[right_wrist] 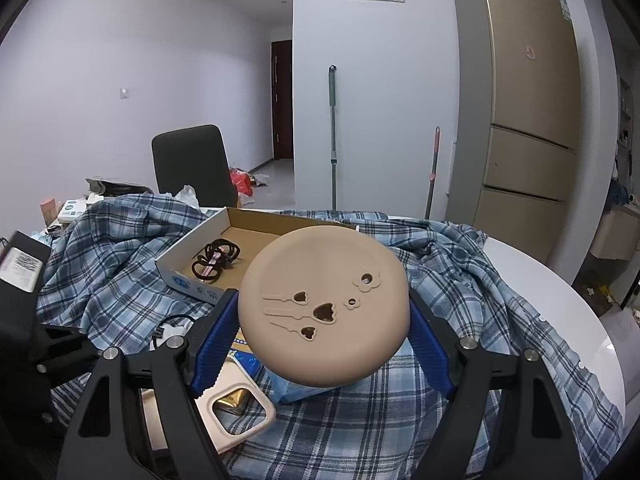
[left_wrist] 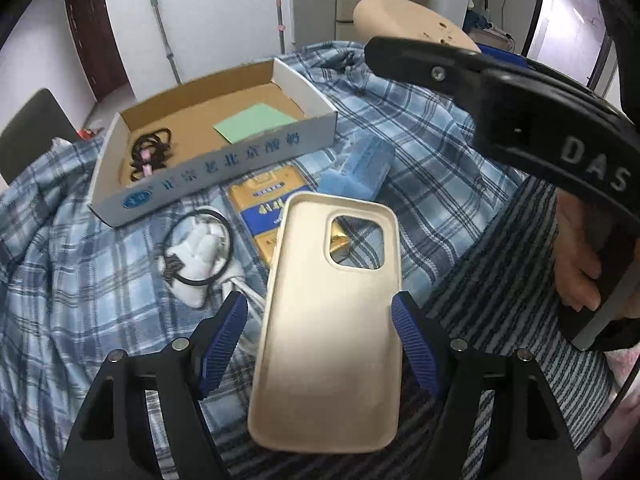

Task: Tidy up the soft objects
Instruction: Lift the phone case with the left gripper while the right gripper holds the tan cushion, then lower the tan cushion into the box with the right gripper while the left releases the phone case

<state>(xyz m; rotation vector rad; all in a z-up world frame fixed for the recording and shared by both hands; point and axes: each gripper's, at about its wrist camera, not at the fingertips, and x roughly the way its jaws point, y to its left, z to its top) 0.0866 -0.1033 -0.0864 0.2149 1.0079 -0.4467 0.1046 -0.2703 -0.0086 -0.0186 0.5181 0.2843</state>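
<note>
1. Two tools are mine here. The right tool (right_wrist: 324,320) is clamped on a round tan silicone pad (right_wrist: 324,308), its blue fingers (right_wrist: 212,344) pressed to both sides, so the pad stands tilted in the air with its cut-out face toward the camera.
2. The left tool (left_wrist: 318,334) is released: its jaws stand wide, a little apart from the edges of a beige phone case (left_wrist: 332,312), which lies between them with its hollow side up. No pad presses on it. I judge the case either just let go or about to be taken; I cannot tell which.
3. The landmark is the cardboard box (left_wrist: 224,156). Inside it lie a bunch of black hair ties (left_wrist: 150,152) and a green sheet (left_wrist: 254,120), so it looks like the collecting place, and I judge the pad and case belong there next.
4. In front of the box, on my side, are a single hair tie (left_wrist: 198,244) looped over a white charger (left_wrist: 200,256), a yellow packet (left_wrist: 264,208) partly under the case, and a blue tissue pack (left_wrist: 356,172).
5. The case sits nearest me, well short of the box; the pad hangs to the right of the box, above the cloth.
6. A blue plaid shirt (right_wrist: 120,272) covers the round white table (right_wrist: 560,320) like a cloth, rumpled, so things lie unevenly.
7. Behind the box: a dark chair (right_wrist: 188,164), two mop handles against the wall, a gold fridge (right_wrist: 532,120), a dark door down the hall.
</note>
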